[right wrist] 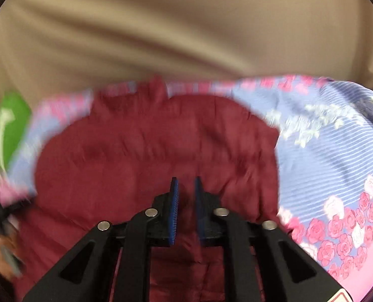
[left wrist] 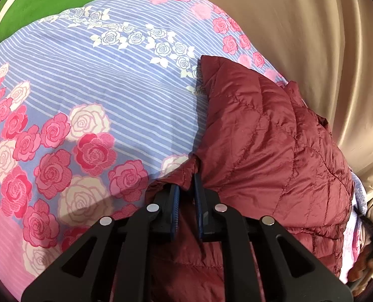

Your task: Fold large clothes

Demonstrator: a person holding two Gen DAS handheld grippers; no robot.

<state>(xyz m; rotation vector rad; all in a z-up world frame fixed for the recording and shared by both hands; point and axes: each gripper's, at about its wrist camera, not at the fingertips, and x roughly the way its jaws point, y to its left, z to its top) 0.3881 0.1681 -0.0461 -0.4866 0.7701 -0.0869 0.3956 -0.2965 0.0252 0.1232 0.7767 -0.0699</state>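
1. Left wrist view: the left gripper [left wrist: 186, 188] has its blue-padded jaws pinched on a bunched edge of the dark red quilted puffer jacket [left wrist: 274, 146]. The jacket lies on the bed, on a blue-striped bedsheet printed with pink and white roses [left wrist: 111, 95], with one panel already doubled up into a raised flap. My call: a fold is under way, not finished.

2. Beyond the sheet hang beige curtains [left wrist: 299, 30], with a green cushion [left wrist: 48, 0] at the upper left.

3. Right wrist view, badly blurred: the right gripper [right wrist: 186, 191] sits low over the jacket's broad red body [right wrist: 148, 151]. Its jaws stand narrowly apart, and I cannot tell whether any fabric is caught between them.

4. Here the jacket spreads wide over the rose sheet [right wrist: 337, 151], lumpy and uneven, collar end toward the curtains.

5. Progress, as I judge it: early to midway. One side is being drawn over; squaring the bundle and smoothing it remain.
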